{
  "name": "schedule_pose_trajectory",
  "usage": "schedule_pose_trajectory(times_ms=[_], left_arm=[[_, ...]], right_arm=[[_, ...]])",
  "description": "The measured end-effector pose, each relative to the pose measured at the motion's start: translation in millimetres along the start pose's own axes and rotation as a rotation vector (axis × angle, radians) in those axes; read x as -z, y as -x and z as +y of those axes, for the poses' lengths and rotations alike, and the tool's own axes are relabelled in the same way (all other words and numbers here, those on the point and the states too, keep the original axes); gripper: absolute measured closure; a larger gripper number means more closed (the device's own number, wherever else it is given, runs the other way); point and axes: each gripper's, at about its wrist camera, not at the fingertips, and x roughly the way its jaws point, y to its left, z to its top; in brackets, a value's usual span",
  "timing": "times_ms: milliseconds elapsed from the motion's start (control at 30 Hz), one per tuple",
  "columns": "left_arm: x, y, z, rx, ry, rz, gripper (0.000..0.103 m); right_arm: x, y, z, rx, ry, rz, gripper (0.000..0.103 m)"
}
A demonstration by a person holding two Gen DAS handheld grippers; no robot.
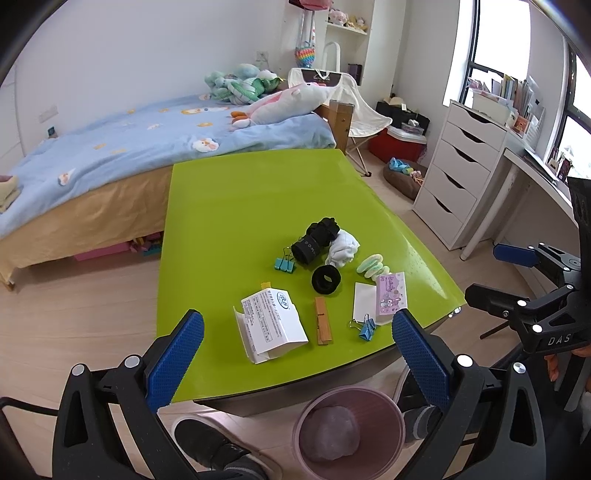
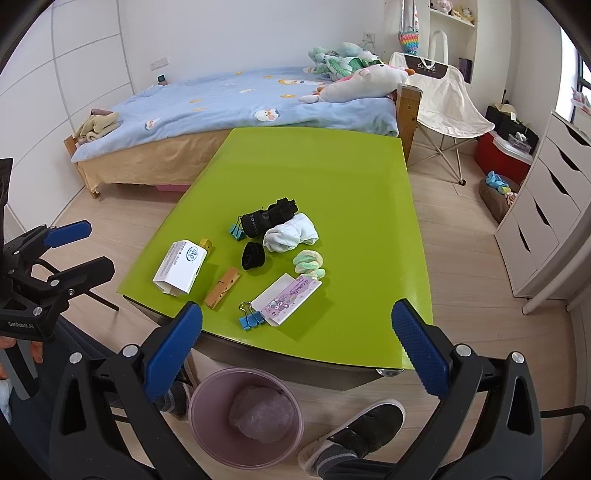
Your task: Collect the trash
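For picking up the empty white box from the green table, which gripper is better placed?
Probably the left gripper. The white box lies on the table's left side, almost between its open fingers; the right gripper, also open, faces the clips and cards instead.

bedroom, white walls point(image 2: 221, 33), pale wood floor point(image 1: 74, 295). bed point(image 2: 240, 96) with blue quilt along far wall, plush toys at head. white drawer unit point(image 1: 458, 166) beneath bright window point(image 1: 498, 33). folding chair point(image 2: 447, 96) beside bed.

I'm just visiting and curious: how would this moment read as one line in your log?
stage: not started | left gripper: open, empty | right gripper: open, empty | white box: on green table | bin: floor below
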Motion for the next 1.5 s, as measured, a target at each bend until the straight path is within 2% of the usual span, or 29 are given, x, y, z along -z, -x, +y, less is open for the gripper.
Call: schedule_pose_trajectory(times_ms=[1000, 1167, 1500], left_arm=[[0.2, -7.7, -3.6, -0.009, 0.0, 0.011, 0.005], [-2.8, -10.5, -1.3, -0.018, 0.0, 0.013, 0.005], [-7.6, -19.2, 5.2, -0.045, 0.001, 0.039, 0.005]], right_arm=[[3.7, -11.6, -7.4, 0.006, -0.04, 0.04, 0.003], [-2.1, -24.7, -14.3, -0.02, -0.077, 0.076, 0.003], [-17.2, -78.9, -33.6, -0.091, -0.195, 0.222, 0.003]])
